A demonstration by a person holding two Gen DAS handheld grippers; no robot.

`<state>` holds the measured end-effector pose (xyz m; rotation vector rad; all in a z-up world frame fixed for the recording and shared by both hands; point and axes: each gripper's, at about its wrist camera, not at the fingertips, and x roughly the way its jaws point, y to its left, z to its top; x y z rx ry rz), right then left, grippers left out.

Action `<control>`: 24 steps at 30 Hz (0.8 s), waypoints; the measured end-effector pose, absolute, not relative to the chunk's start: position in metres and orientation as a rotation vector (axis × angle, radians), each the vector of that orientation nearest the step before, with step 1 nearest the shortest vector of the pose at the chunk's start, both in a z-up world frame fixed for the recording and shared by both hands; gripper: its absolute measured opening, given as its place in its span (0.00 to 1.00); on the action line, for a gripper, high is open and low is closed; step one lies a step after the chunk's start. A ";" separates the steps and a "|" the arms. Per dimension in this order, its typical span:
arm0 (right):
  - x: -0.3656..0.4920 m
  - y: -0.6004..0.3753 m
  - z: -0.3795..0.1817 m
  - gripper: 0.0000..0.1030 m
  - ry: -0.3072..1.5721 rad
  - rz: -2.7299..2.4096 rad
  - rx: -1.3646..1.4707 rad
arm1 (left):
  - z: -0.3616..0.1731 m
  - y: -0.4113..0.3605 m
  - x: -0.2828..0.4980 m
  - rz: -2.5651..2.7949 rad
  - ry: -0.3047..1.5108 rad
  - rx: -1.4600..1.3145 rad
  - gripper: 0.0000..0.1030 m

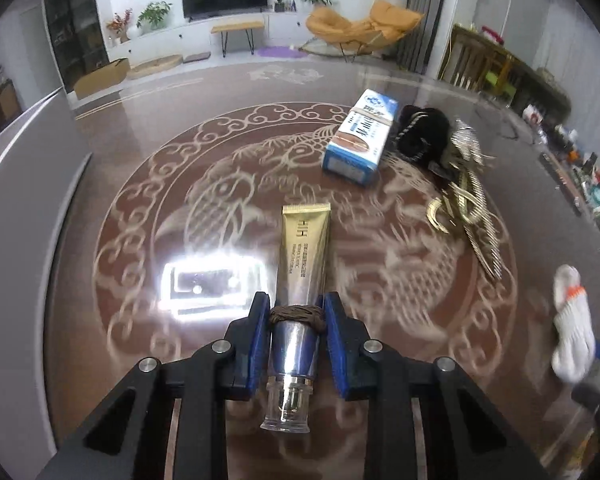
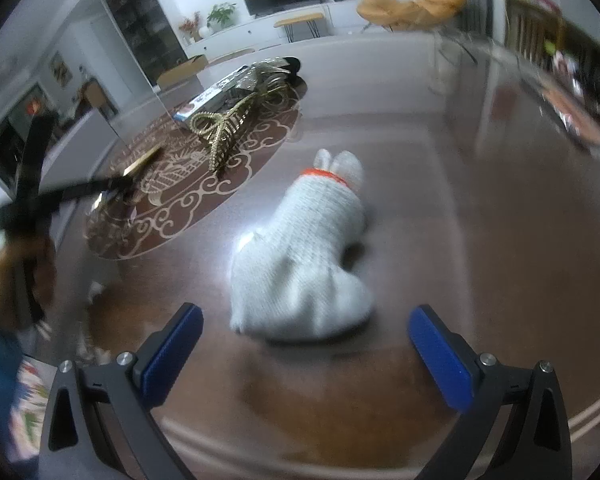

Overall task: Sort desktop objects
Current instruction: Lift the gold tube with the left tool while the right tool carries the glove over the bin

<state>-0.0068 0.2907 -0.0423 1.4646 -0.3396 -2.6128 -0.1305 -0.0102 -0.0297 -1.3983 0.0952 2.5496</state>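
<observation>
The gold tube [image 1: 300,264] sits in the lower middle of the left wrist picture, squeezed between the two blue pads [image 1: 260,344] of the left claw [image 1: 296,314], which is pinched tight on it. The pads press on the silver part near a brown band [image 1: 297,316] that is wrapped around the tube, and the clear cap [image 1: 286,408] points back toward the camera while the flat gold end points away. I cannot tell if the tube is lifted or lying on the shiny brown table [image 1: 140,184]. To do this step well, I think the claw should keep a firm but gentle squeeze, because the tube is soft and smooth and could slip or squish, and it should carry the tube level to its spot and let go only when it rests down. In the upper right of that picture lie a blue and white box [image 1: 360,136], a black fuzzy thing [image 1: 422,132] and a gold sparkly clip [image 1: 470,204], all close together, so the tube should keep away from them. The left claw points straight ahead and low across the table. In the right wrist picture, the right claw [image 2: 306,352] has its blue pads wide apart and holds nothing. It is low and aims at a white glove [image 2: 308,256] lying in the middle of that picture, just ahead of the pads.
</observation>
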 end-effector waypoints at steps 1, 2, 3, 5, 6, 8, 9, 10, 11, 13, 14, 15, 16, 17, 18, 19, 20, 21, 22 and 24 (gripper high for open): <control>-0.006 0.292 -0.041 1.00 -0.370 -2.595 1.463 | -0.028 -0.011 -0.122 2.556 0.082 -1.387 0.27; -0.007 0.292 -0.039 1.00 -0.402 -2.579 1.464 | -0.027 -0.014 -0.114 2.565 0.071 -1.371 0.27; -0.010 0.290 -0.038 1.00 -0.411 -2.572 1.473 | -0.026 -0.016 -0.108 2.570 0.064 -1.359 0.27; -0.019 0.281 -0.038 0.97 -0.359 -2.582 1.508 | -0.020 -0.022 -0.094 2.579 0.042 -1.336 0.27; -0.023 0.276 -0.039 0.90 -0.315 -2.609 1.526 | -0.016 -0.024 -0.086 2.580 0.032 -1.322 0.27; -0.028 0.269 -0.036 0.47 -0.219 -2.682 1.555 | -0.003 -0.021 -0.076 2.576 0.019 -1.293 0.27; -0.027 0.270 -0.035 0.45 -0.237 -2.681 1.557 | 0.003 -0.024 -0.070 2.577 0.015 -1.275 0.27; -0.025 0.272 -0.034 0.44 -0.266 -2.677 1.561 | 0.011 -0.026 -0.064 2.579 0.010 -1.253 0.27; -0.022 0.271 -0.031 0.43 -0.258 -2.685 1.557 | 0.020 -0.032 -0.056 2.583 -0.004 -1.225 0.27; -0.016 0.263 -0.021 0.43 -0.230 -2.685 1.525 | 0.037 -0.044 -0.043 2.589 -0.053 -1.177 0.27; -0.013 0.255 -0.014 0.43 -0.226 -2.670 1.503 | 0.043 -0.050 -0.038 2.591 -0.071 -1.167 0.27; -0.011 0.244 -0.006 0.43 -0.204 -2.659 1.474 | 0.049 -0.057 -0.035 2.594 -0.093 -1.160 0.27; -0.010 0.232 0.003 0.43 -0.177 -2.653 1.440 | 0.054 -0.066 -0.031 2.597 -0.119 -1.151 0.27; -0.010 0.222 0.009 0.43 -0.163 -2.648 1.412 | 0.059 -0.075 -0.027 2.601 -0.144 -1.143 0.27; -0.009 0.212 0.018 0.43 -0.153 -2.642 1.378 | 0.063 -0.083 -0.024 2.606 -0.163 -1.135 0.27; -0.010 0.199 0.028 0.43 -0.150 -2.630 1.339 | 0.069 -0.096 -0.019 2.614 -0.191 -1.122 0.27; -0.010 0.189 0.035 0.43 -0.148 -2.619 1.314 | 0.074 -0.105 -0.015 2.618 -0.214 -1.115 0.27; -0.012 0.180 0.041 0.43 -0.143 -2.607 1.294 | 0.080 -0.116 -0.010 2.626 -0.242 -1.105 0.27; -0.013 0.167 0.048 0.43 -0.136 -2.589 1.275 | 0.086 -0.129 -0.005 2.639 -0.270 -1.092 0.27; -0.018 0.135 0.061 0.43 -0.126 -2.526 1.236 | 0.099 -0.157 0.006 2.682 -0.300 -1.066 0.27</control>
